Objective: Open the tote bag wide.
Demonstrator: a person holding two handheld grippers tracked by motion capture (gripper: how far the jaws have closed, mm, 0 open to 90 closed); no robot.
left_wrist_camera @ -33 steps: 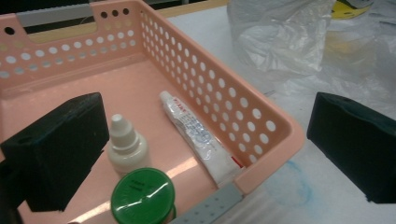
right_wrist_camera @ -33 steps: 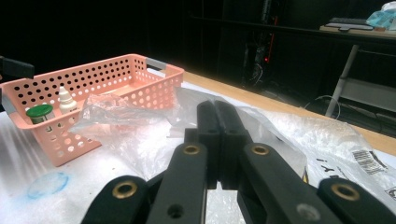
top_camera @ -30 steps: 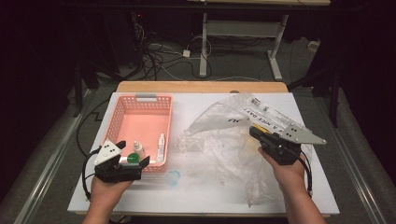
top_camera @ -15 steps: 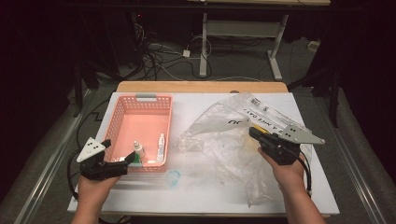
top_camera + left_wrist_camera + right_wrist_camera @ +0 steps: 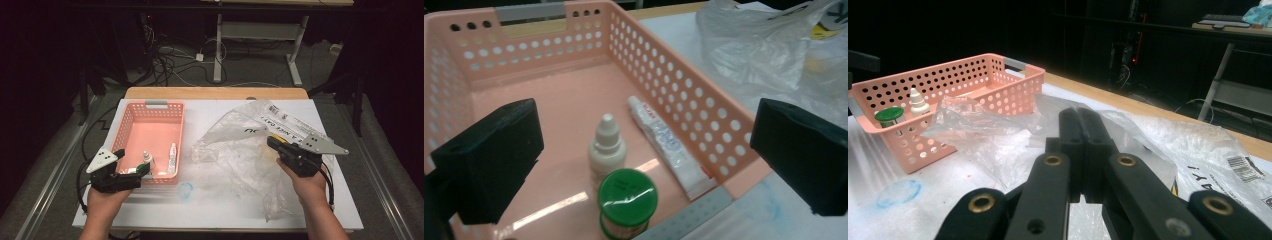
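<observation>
My left hand (image 5: 102, 197) sits at the near left corner of the table, holding the left gripper (image 5: 131, 172) level and aimed at the near end of the pink basket (image 5: 131, 120). Its jaws stand wide apart with nothing between the pads. Just past them, inside the basket, stand a green-capped jar (image 5: 626, 202) and a white dropper bottle (image 5: 607, 147), with a small tube (image 5: 669, 145) lying beside them. My right hand (image 5: 309, 186) rests on the right side, and the right gripper (image 5: 272, 141) has its jaws pressed together over the clear plastic bag (image 5: 235, 155); I think a fold of film is pinched, though I can't be sure.
</observation>
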